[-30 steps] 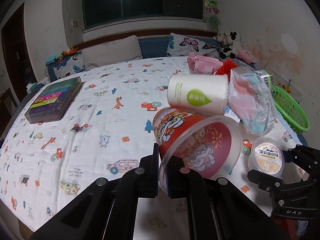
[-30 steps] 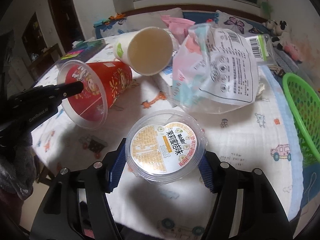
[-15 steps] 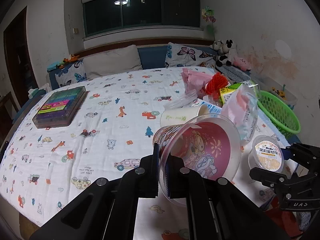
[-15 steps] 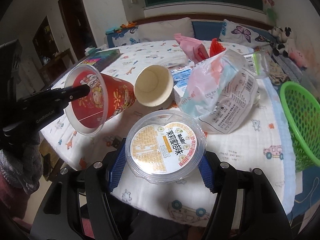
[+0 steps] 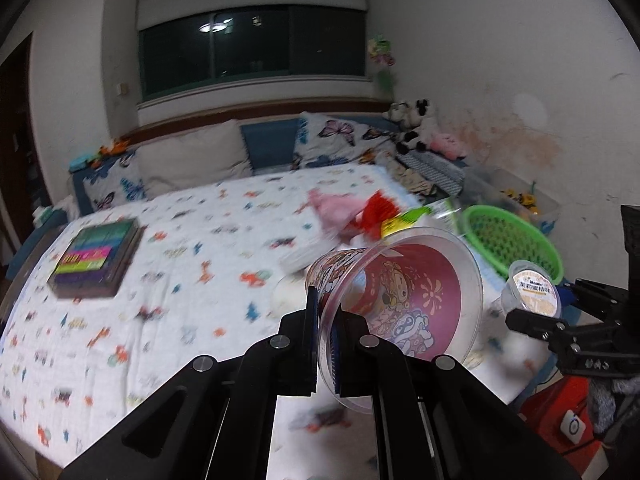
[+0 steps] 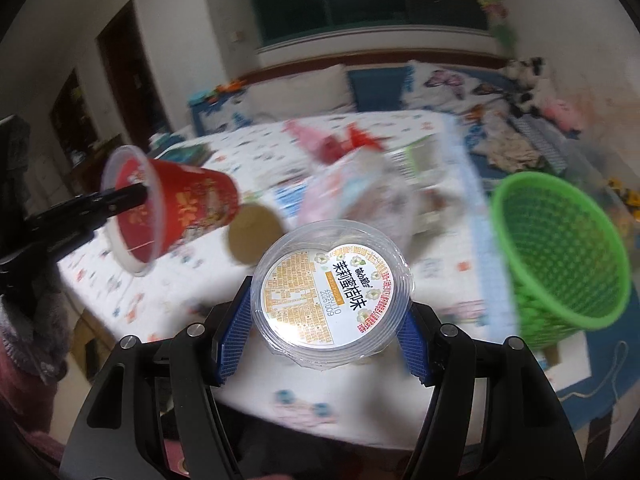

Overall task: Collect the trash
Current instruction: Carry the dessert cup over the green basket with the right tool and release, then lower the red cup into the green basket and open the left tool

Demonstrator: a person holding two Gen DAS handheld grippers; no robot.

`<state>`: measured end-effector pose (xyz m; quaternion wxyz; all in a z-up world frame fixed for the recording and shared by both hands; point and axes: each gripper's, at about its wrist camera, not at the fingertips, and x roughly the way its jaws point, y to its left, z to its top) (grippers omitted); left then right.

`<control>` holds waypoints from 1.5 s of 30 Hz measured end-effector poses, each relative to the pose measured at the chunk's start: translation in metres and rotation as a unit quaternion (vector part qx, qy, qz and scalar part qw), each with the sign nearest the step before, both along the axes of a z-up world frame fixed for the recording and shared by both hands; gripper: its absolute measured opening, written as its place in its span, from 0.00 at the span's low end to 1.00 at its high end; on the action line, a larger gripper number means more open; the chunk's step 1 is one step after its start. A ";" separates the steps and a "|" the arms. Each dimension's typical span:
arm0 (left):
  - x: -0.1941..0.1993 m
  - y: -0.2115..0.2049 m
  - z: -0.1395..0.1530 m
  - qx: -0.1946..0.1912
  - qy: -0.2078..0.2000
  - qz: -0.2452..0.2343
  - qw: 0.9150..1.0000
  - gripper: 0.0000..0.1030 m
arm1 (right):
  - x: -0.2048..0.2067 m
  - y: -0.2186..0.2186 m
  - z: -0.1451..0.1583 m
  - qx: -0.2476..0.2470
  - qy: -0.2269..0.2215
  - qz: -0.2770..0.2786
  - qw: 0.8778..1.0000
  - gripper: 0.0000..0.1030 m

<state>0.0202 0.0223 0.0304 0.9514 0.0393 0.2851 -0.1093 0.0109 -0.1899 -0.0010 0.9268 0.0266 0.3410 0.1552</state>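
Note:
My left gripper (image 5: 324, 320) is shut on the rim of a red printed plastic cup (image 5: 400, 296) and holds it in the air above the bed's near edge; the cup also shows in the right wrist view (image 6: 176, 208). My right gripper (image 6: 328, 320) is shut on a small clear jelly cup (image 6: 332, 292) with an orange and white lid, also visible in the left wrist view (image 5: 534, 288). A green mesh basket (image 6: 560, 248) stands at the bed's right side. A paper cup (image 6: 256, 236) and a plastic bag (image 6: 360, 192) lie on the bed.
The bed (image 5: 180, 280) has a white cartoon-print sheet. A colourful box (image 5: 96, 256) lies at its left. Pink and red wrappers (image 5: 356, 212) lie near the basket. Pillows (image 5: 192, 160) and plush toys (image 5: 416, 128) line the far side. A red object (image 5: 560, 420) is on the floor.
Both grippers have pulled back and up from the bed with their cups held. The bed litter now looks farther off, and the view is motion-blurred.

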 end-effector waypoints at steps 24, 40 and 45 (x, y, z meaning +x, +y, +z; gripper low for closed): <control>0.102 -0.183 0.020 0.007 0.020 -0.136 0.990 0.05 | 0.089 -0.199 -0.062 -0.021 0.070 -0.194 0.978 0.66; 0.132 -0.249 -0.006 0.007 0.051 -0.184 0.982 0.05 | 0.080 -0.218 -0.068 -0.017 0.067 -0.193 0.979 0.75; 0.133 -0.254 -0.009 -0.010 0.054 -0.200 0.978 0.05 | 0.074 -0.224 -0.066 -0.010 0.060 -0.198 0.978 0.75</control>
